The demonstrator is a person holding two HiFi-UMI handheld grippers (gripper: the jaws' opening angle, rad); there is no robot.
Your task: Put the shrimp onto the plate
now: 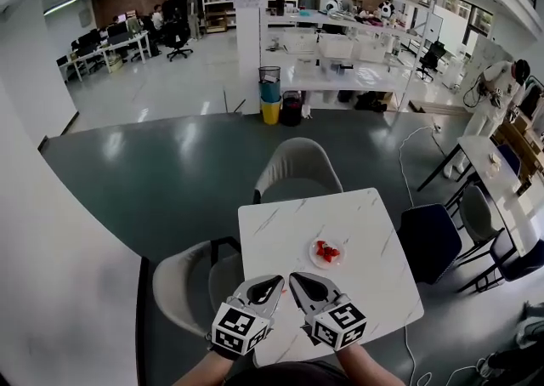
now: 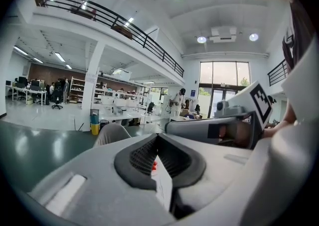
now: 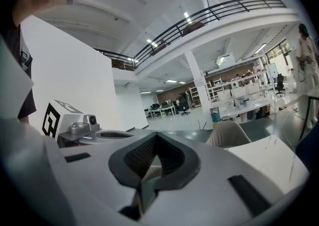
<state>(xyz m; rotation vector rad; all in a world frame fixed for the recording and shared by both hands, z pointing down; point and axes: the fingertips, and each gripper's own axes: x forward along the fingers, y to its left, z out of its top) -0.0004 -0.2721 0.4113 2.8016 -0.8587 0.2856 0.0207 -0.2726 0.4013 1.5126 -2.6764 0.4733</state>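
Note:
The red shrimp [image 1: 326, 250] lie on a small white plate [image 1: 327, 261] near the middle of the white marble table [image 1: 280, 231]. My left gripper [image 1: 277, 280] and right gripper [image 1: 294, 278] hover side by side over the table's near edge, short of the plate, tips pointing toward each other. Both are shut with nothing held. In the left gripper view the jaws meet at the tip of the left gripper [image 2: 157, 136], and a speck of red shrimp [image 2: 154, 166] shows through the gap below. The right gripper [image 3: 156, 136] likewise has its jaws closed and empty.
A beige chair [image 1: 296, 167] stands at the table's far side, another beige chair [image 1: 191, 278] at its left, and a dark blue chair [image 1: 429, 240] at its right. A second table [image 1: 497, 176] with chairs sits further right, and a person [image 1: 497, 95] stands beyond it.

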